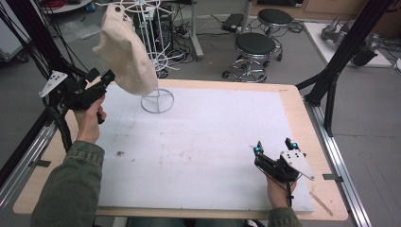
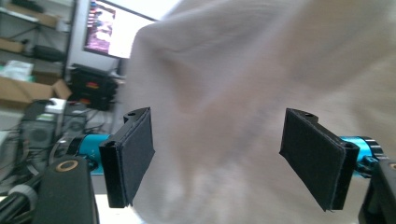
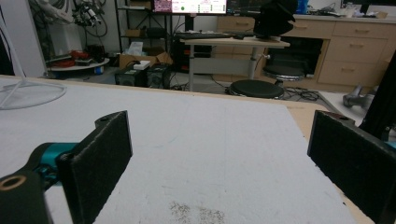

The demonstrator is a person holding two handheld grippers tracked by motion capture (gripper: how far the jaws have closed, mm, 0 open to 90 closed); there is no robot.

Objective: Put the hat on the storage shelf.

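Cream bag [image 1: 124, 49] on wire stand [image 1: 157, 100] (contents hidden), left tool [image 1: 108, 78] open beside it

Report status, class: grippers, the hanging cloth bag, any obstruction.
Left gripper open beside cream cloth bag hanging on white wire rack. Right gripper open, empty. Nothing obstructing.

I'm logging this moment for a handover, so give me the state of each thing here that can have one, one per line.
cloth bag: hanging on the rack, off the table, not gripped.
wire rack: upright, its ring base on the white mat.
left gripper: raised beside the bag, jaws open, nothing between the pads.
right gripper: low over the mat near the right edge, jaws open, empty.
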